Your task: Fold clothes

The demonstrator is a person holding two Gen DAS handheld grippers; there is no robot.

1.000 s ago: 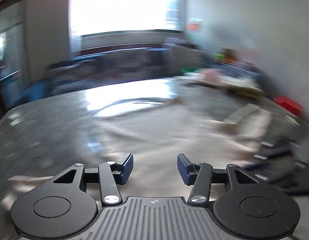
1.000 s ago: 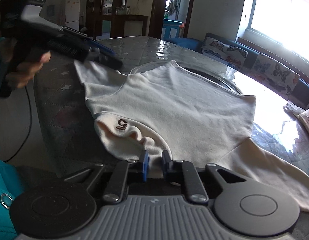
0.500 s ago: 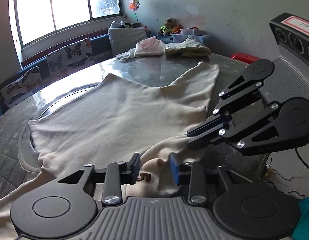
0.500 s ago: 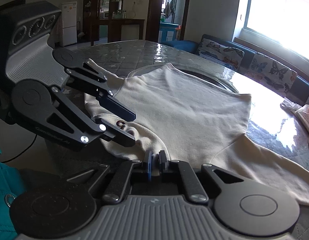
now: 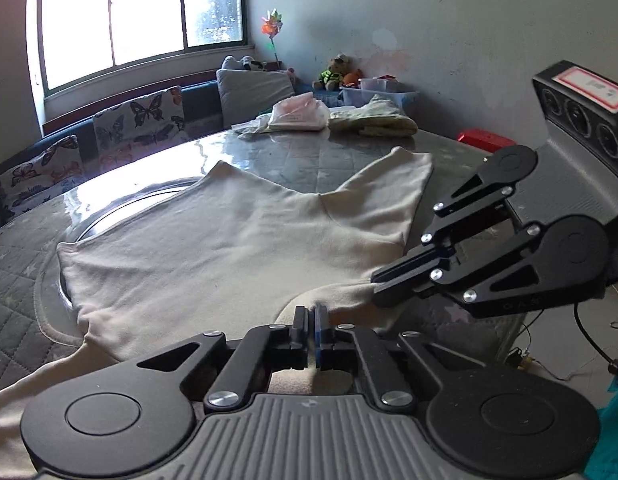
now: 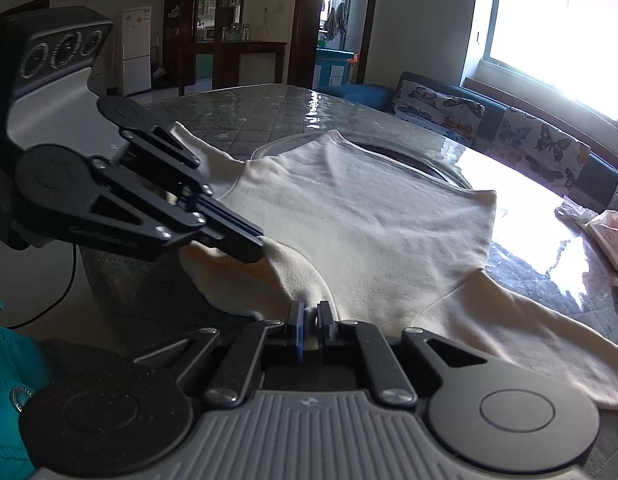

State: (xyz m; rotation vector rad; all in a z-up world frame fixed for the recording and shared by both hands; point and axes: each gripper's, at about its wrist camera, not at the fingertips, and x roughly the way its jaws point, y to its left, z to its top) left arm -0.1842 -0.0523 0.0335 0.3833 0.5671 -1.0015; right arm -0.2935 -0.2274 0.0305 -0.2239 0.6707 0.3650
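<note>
together two grippers (left gripper [image 5: 311, 325], right gripper [image 6: 309, 322]) pinch one shirt [image 5: 229, 248].

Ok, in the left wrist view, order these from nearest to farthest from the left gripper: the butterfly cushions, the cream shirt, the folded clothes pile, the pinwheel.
1. cream shirt: clamped in the left gripper, spread just ahead.
2. folded clothes pile: far side of the table, right of centre.
3. butterfly cushions: on the bench beyond the table, left; close to the pile in depth.
4. pinwheel: by the window corner.
</note>
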